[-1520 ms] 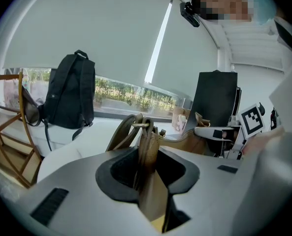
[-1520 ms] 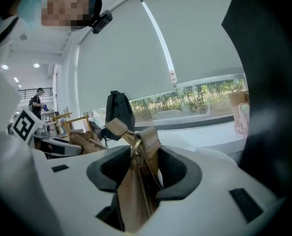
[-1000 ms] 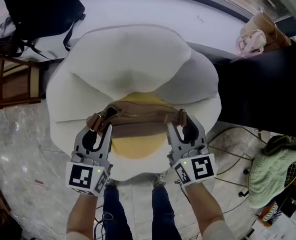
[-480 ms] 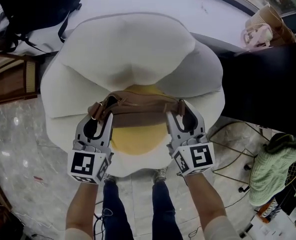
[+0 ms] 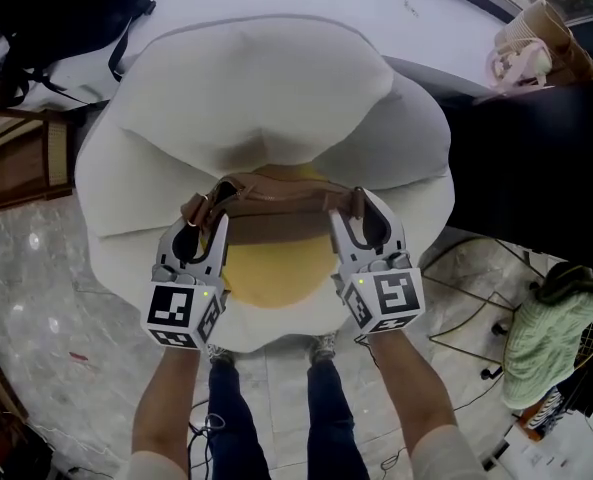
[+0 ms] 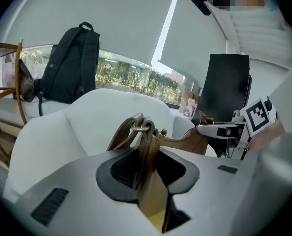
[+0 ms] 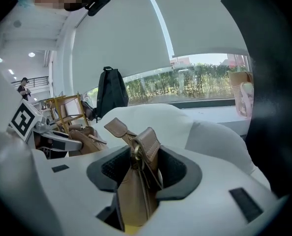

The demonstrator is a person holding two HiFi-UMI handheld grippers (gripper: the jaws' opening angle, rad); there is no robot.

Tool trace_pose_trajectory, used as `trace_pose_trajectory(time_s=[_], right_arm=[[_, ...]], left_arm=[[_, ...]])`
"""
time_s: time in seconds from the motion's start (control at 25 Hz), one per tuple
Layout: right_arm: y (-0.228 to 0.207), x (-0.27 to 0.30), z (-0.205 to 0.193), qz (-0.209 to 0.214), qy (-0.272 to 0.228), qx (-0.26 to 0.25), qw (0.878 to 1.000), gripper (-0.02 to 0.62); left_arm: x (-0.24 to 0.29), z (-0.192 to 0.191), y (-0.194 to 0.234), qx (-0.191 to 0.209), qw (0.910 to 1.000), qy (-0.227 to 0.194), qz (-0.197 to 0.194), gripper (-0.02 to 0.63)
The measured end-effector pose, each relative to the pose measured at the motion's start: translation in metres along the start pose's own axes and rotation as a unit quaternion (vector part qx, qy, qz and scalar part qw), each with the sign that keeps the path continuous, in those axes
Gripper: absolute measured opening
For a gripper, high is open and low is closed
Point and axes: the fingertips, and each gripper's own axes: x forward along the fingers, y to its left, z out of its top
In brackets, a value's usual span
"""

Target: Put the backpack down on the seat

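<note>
A tan leather backpack hangs stretched between my two grippers, just above the yellow seat cushion of a white padded armchair. My left gripper is shut on the bag's left end, where a strap and metal ring stick out of the jaws. My right gripper is shut on the bag's right end; a folded leather tab stands up between its jaws. Whether the bag's underside touches the cushion is hidden.
A black backpack rests on the white ledge behind the armchair. A wooden chair stands at the left and a black chair at the right. A paper bag, a green cloth and floor cables lie to the right.
Both grippers, with the bag between them, have moved a little farther in over the seat, towards the chair's back. Both grips are unchanged.
</note>
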Motion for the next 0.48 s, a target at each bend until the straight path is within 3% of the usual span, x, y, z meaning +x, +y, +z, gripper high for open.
trace_pose_trajectory(time_s=[0.48], right_arm=[[-0.007, 0.019, -0.02, -0.002, 0.017, -0.003, 1.0, 0.19]], left_arm=[[0.02, -0.018, 0.011, -0.01, 0.9998, 0.019, 0.005, 0.115]])
